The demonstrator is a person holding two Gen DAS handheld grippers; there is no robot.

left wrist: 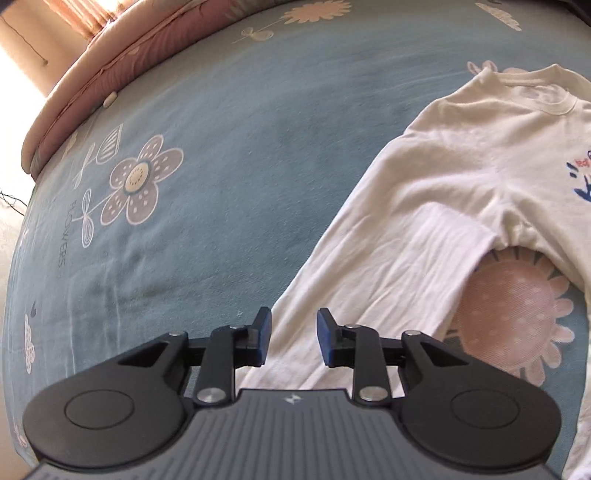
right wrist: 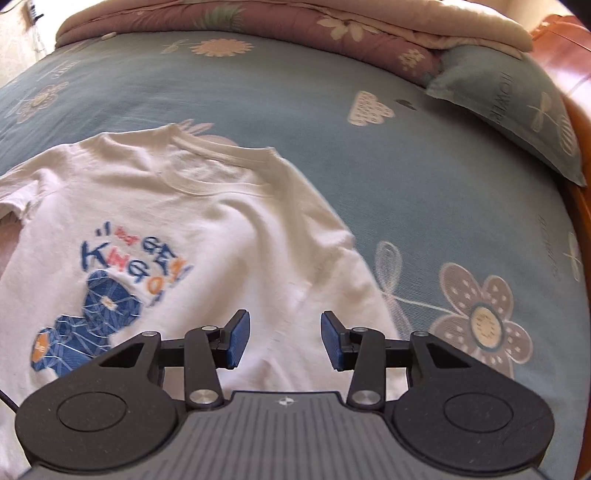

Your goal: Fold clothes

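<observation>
White T-shirt [right wrist: 229, 221] lies flat, print up, on the blue floral bed sheet [left wrist: 240, 147] — collar pointing away toward the pink quilt [right wrist: 295, 29], long axis running fwd from the cameras — w/ left hand-held gripper [left wrist: 292, 338] and right hand-held gripper [right wrist: 284, 339] both spread apart, empty, over its near part.

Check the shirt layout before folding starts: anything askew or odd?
Mostly fine: the white T-shirt lies print-up on the blue bedsheet. One oddity: its sleeve is doubled over on itself, and the fabric is wrinkled. Both grippers are open, empty.
</observation>
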